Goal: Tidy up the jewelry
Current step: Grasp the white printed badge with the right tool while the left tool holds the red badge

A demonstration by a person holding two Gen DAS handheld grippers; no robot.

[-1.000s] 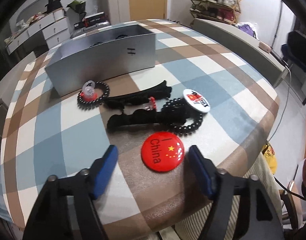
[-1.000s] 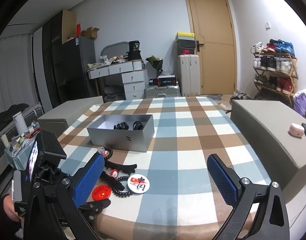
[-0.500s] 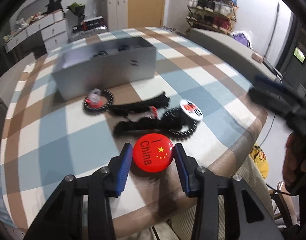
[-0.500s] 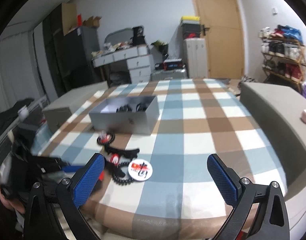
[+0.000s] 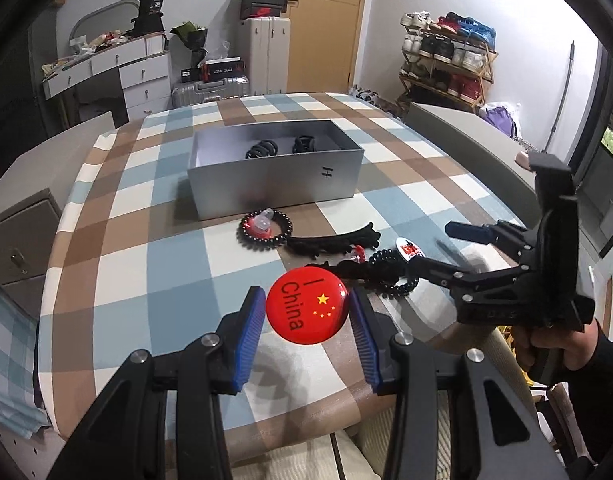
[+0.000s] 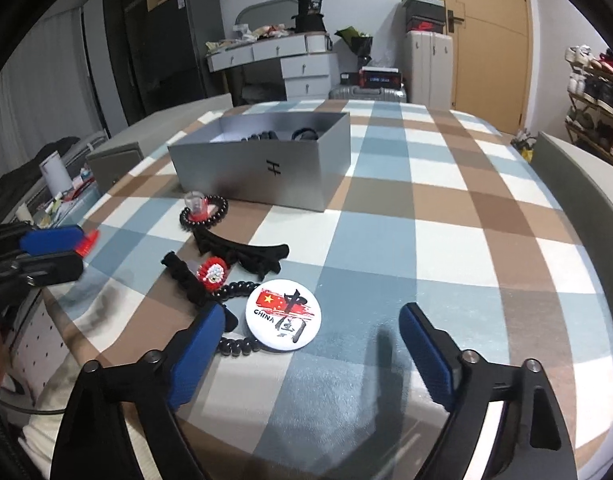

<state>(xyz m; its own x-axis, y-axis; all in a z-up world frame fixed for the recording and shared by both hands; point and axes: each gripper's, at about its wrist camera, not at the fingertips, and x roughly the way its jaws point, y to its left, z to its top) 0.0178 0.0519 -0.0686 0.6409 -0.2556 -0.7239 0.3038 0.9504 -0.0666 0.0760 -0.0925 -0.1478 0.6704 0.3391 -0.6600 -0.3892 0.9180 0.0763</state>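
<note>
**Red badge pinched on the left, right side spread over the white badge**

While you held both tools low over the checked tabletop (image 6: 446, 208), your left hand-held gripper (image 5: 307, 307) was clamped on the red China badge (image 5: 307, 305), its blue pads (image 5: 248, 330) pressed against both edges and the badge lifted clear of the cloth. Your right hand-held gripper (image 6: 310, 350) stood wide apart, gripping nothing, with the white China badge (image 6: 283, 314) lying flat just ahead between its fingers. A black coiled hair tie (image 6: 236, 346) touched that badge's left side. Beyond lay a black hair clip (image 6: 246, 254), then a beaded bracelet (image 6: 204, 216) ringing a small red-and-clear piece. Farthest back, the open silver box (image 6: 262, 168) already held dark hair ties.
</note>
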